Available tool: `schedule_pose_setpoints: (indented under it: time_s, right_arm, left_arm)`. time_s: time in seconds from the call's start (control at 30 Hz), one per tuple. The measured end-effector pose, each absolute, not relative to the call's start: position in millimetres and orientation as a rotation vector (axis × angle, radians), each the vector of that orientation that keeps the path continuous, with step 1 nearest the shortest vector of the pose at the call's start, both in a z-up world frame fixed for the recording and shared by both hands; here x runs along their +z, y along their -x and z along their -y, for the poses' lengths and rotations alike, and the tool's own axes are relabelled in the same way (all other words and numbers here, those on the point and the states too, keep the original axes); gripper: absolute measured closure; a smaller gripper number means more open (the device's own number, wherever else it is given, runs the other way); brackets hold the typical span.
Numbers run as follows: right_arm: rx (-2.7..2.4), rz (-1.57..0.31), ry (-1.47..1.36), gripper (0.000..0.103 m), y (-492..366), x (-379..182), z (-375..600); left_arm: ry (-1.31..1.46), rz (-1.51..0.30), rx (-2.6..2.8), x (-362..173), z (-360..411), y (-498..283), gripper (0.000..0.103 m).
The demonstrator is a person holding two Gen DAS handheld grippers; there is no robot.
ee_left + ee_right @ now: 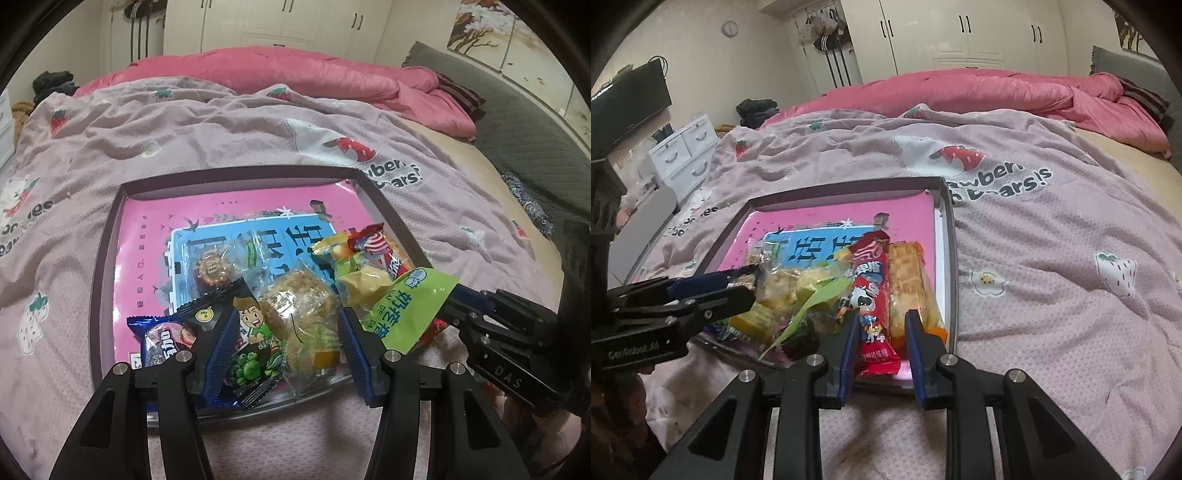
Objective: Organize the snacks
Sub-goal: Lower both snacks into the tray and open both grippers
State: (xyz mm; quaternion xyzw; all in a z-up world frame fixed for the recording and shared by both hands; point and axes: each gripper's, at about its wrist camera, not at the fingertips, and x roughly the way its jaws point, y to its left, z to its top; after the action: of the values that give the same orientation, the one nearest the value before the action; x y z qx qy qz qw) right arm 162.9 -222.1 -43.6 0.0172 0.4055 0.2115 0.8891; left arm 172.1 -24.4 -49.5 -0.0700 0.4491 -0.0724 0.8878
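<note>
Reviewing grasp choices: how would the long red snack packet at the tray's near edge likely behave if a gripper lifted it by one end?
The red snack packet looks slim and film-wrapped, so probably light. Its glossy wrapper may slip between the pads. Lifted by one end, it may sag.

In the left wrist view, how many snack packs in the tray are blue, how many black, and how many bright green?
blue pack: 1
black pack: 1
bright green pack: 1
Total: 3
</note>
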Motion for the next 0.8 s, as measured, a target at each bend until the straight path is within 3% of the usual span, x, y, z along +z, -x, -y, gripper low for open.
schedule_pose_setpoints:
  time_s: [0.37,0.63,0.8]
  right_arm:
    - [0.455,-0.815,-0.063,0.075,-162,-37,224]
    - [0.433,-0.764,-0.08,0.07,-155,-25,231]
    - [0.424,-0.683,-0.1,0.053,-146,-8,237]
  left_arm:
    - [0.139,-0.927,-0.151,-45,26,-172,0.046]
    - [0.132,-0.916,-0.145,-38,26,-167,0.037]
    - [0.129,-0.902,-0.145,-30,26,-161,0.032]
